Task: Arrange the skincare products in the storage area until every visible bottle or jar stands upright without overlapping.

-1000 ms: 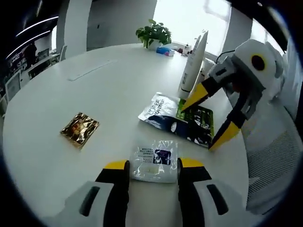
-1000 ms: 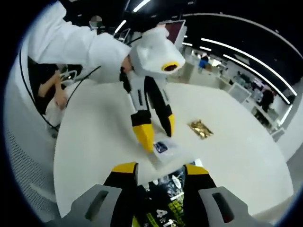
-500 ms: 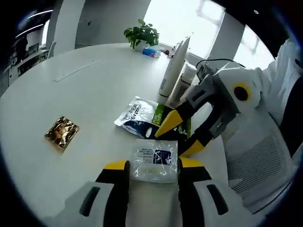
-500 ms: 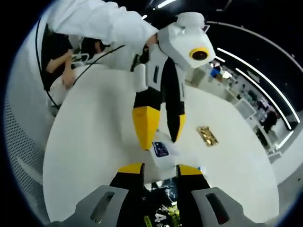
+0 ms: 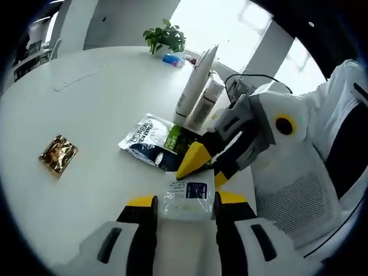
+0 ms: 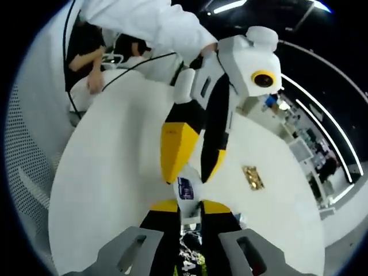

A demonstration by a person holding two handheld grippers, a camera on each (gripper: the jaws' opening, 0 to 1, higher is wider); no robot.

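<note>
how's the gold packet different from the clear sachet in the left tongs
The gold packet is shiny, opaque foil; the clear sachet is see-through with a dark blue label. The gold packet lies loose on the white table, apart from both tongs; the clear sachet sits between the jaws of the left tongs. Both are small, flat and roughly square.

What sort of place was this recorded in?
Probably an open-plan office or meeting area: a large round white table, a potted plant by a bright window, and long ceiling light strips over desks in the background.
</note>
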